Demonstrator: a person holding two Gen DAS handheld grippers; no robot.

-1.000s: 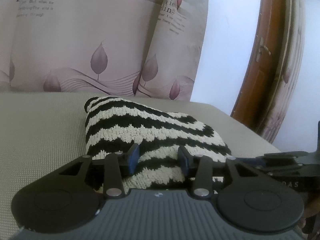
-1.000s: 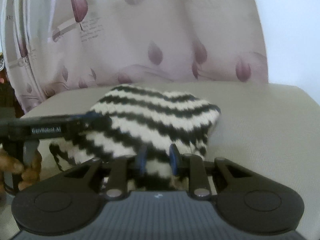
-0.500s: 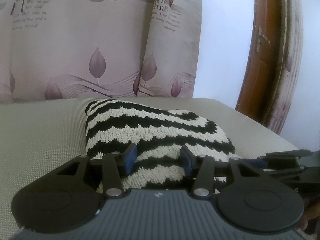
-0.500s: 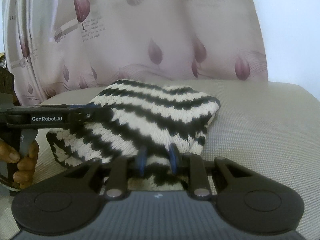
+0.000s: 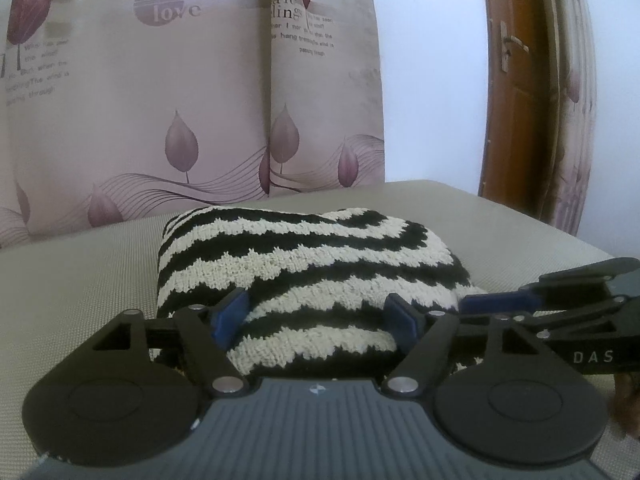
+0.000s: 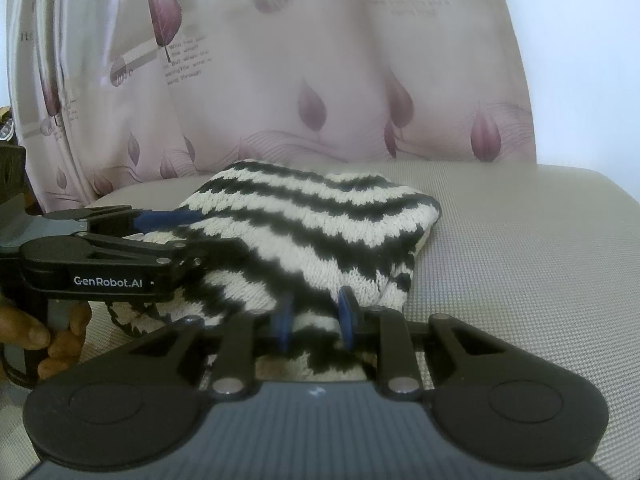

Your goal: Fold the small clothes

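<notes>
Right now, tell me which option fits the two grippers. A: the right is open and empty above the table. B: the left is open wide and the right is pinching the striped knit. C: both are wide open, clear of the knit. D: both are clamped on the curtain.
B: the left gripper has its pads spread wide around the striped knit garment, while the right gripper has its pads close together with a fold of knit bunched between them.

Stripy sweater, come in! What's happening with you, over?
Left gripper open, jaws astride the black-and-white striped knit sweater. Right gripper pinching its near edge. Folded bundle on grey cushion. Nothing blocking.
</notes>
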